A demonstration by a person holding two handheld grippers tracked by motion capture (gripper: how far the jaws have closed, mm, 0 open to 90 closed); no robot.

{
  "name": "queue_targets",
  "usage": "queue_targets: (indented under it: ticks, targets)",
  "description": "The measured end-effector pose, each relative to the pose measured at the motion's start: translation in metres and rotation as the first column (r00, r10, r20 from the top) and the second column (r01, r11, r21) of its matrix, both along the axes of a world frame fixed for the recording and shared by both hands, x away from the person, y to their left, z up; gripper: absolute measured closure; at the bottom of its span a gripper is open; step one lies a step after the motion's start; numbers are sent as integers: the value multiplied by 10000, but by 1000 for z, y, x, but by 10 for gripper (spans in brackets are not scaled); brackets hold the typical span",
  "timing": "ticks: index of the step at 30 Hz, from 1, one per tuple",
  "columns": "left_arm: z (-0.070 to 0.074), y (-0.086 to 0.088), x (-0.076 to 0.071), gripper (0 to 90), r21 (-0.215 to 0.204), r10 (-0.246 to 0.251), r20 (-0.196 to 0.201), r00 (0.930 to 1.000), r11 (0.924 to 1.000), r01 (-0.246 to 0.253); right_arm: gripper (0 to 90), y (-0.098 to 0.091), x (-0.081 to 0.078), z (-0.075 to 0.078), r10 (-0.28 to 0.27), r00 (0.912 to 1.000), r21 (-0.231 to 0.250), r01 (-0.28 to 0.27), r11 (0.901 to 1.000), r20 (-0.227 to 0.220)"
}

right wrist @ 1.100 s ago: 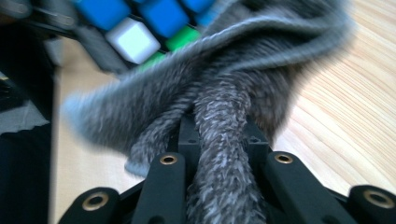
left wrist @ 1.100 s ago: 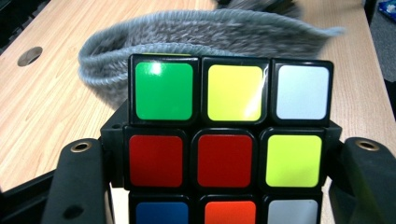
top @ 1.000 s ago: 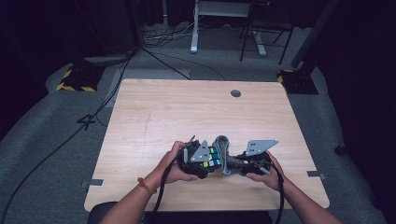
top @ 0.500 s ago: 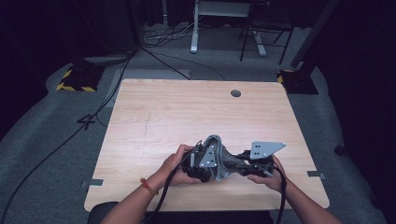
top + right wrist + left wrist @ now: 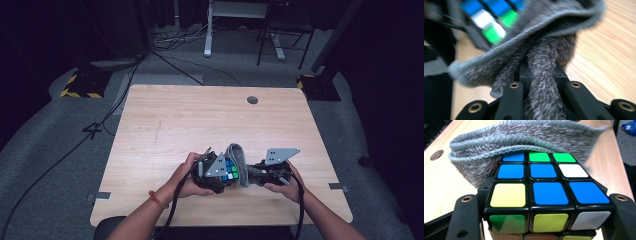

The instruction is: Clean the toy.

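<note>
I've got the puzzle cube (image 5: 549, 197) clamped in my left gripper (image 5: 216, 172), one black jaw pressed against each side of it, and it sits low over the near edge of the table (image 5: 200, 120), close to the middle. On the cube's top face I see mostly blue squares, a yellow one at the near left corner, a white one on the right and two greens along the far row. The face toward me shows green, yellow and white.

My right gripper (image 5: 260, 172) is just to the right of it, jaws pressed together on a bunch of grey knitted cloth (image 5: 541, 82). In the right gripper view the fabric runs up between the jaws and opens out into a wide ribbed rim (image 5: 564, 22) over the cube's far side. From the left gripper view that same cloth (image 5: 506, 142) arches over the far row of squares and drapes down past the cube's left edge, touching it there.

From the high view the cloth (image 5: 240, 162) stands up as a loop between my two hands, left hand (image 5: 187, 175) and right hand (image 5: 282, 180) both near the front edge, close together.
</note>
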State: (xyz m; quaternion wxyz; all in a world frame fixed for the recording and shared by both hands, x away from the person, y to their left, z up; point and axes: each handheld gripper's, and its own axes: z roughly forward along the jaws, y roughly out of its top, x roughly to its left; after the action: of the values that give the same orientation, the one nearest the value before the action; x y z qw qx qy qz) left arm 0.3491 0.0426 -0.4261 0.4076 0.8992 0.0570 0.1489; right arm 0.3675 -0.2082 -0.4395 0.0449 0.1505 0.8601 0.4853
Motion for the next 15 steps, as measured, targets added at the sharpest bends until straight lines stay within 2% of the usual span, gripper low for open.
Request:
queue_targets:
  ticks: [1,2,8,11,15]
  targets:
    - [-1,0,1,324,24,-65,-49,10000,10000,65,762,1,-2,0,131,9999,94,-131,9999,-21]
    - [-2,0,1,324,94,-81,-41,10000,9999,82,762,2,-4,1,118,9999,-35,-117,9999,98]
    - [-4,0,2,319,290,-41,-120,9999,9996,44,763,0,-7,6,375,9992,677,-381,9970,107]
    - [-4,-1,1,320,409,-58,-80,10000,9991,61,762,0,-10,8,432,9986,623,-451,9970,315]
    - [-5,-1,2,323,428,-41,-55,10000,9991,43,763,-2,-10,9,400,9986,743,-424,9963,332]
